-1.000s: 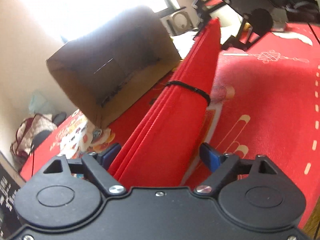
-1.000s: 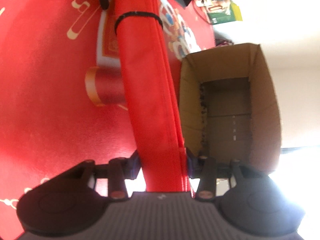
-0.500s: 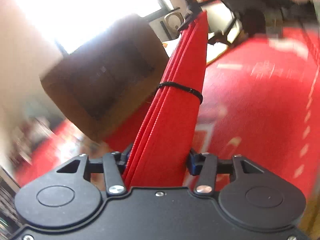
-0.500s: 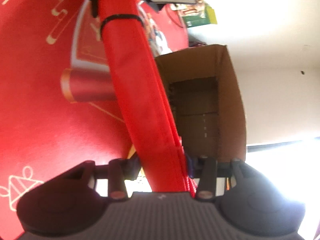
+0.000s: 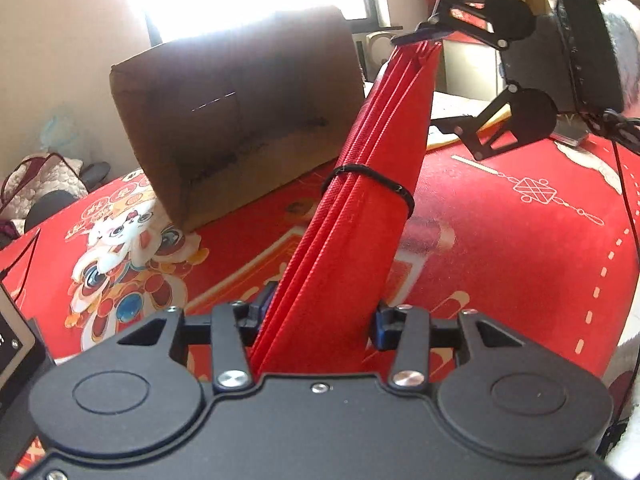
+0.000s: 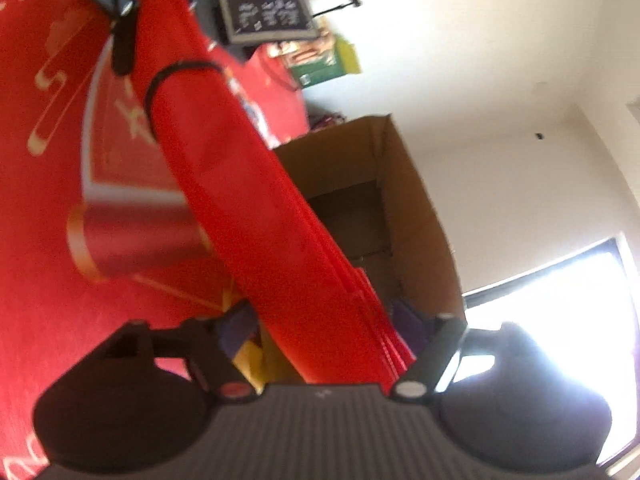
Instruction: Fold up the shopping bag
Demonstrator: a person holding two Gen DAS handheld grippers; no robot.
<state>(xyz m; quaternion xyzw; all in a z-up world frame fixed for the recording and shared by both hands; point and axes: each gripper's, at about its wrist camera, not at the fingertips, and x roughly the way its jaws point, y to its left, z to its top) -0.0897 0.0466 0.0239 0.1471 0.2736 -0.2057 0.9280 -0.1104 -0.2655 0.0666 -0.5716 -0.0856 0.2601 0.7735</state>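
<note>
Left gripper pinches the folded red shopping bag, which runs toward one o'clock above the red tablecloth. Right gripper is opening, jaws spreading off the bag's blurred end; cardboard box partly hidden behind.

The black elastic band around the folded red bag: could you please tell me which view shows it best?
The left wrist view: the black elastic band is sharp, wrapping the folded red bag. The right wrist view shows it blurred.

red shopping bag folded into long strip; black band around middle
</note>
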